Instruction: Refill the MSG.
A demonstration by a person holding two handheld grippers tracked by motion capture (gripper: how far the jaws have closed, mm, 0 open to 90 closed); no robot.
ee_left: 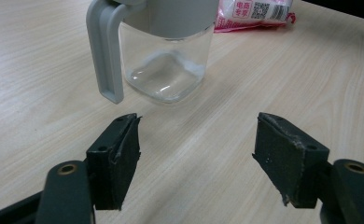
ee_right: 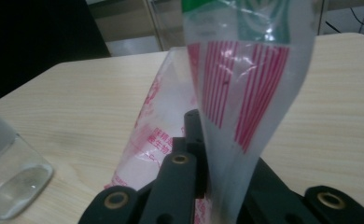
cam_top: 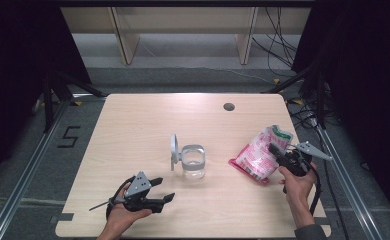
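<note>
- Pink and white striped plastic bag (cam_top: 261, 154) sits at the right side of the pale wooden table (cam_top: 133, 150); the right gripper (cam_top: 279, 151) is squeezed tight on its thin edge, so it might slip out or tear
- Clear glass jar with a grey flip lid (cam_top: 193, 161) stands open mid-table; a swinging bag could knock it over
- Left gripper (cam_top: 164, 189) waits wide open, holding nothing, near the jar

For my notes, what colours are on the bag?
Bag: red stripes on white, green top; clearest in the right gripper view.
</note>
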